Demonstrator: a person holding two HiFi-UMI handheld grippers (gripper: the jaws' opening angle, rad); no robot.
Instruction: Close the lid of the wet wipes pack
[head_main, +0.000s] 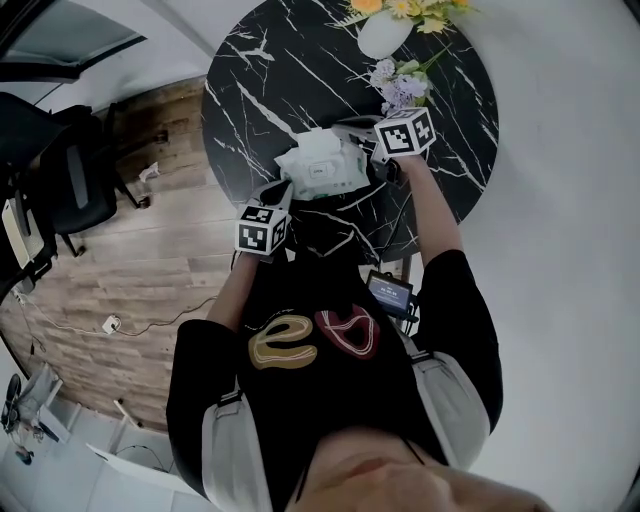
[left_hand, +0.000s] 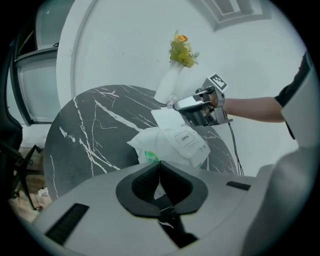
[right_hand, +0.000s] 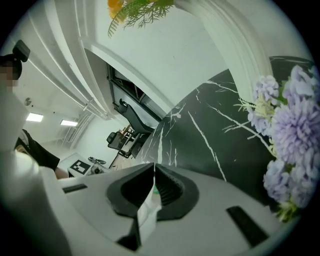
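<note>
White soft-plastic wet wipes pack (head_main: 320, 170), laid on round black white-veined marble table (head_main: 250, 70), is held lengthwise between closed jaws: left gripper (left_hand: 159, 163) is clamped on its near green-printed end, right gripper (right_hand: 153, 166) on thin white film at the far end, nearer the OPEN-marked lid flap (left_hand: 185, 138).

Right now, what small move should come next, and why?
Probably release the right gripper and bring it over the lid to press it flat. Both grippers' fingers are shut on the pack's ends, so nothing can push on the lid; the left gripper alone could steady the pack.
</note>
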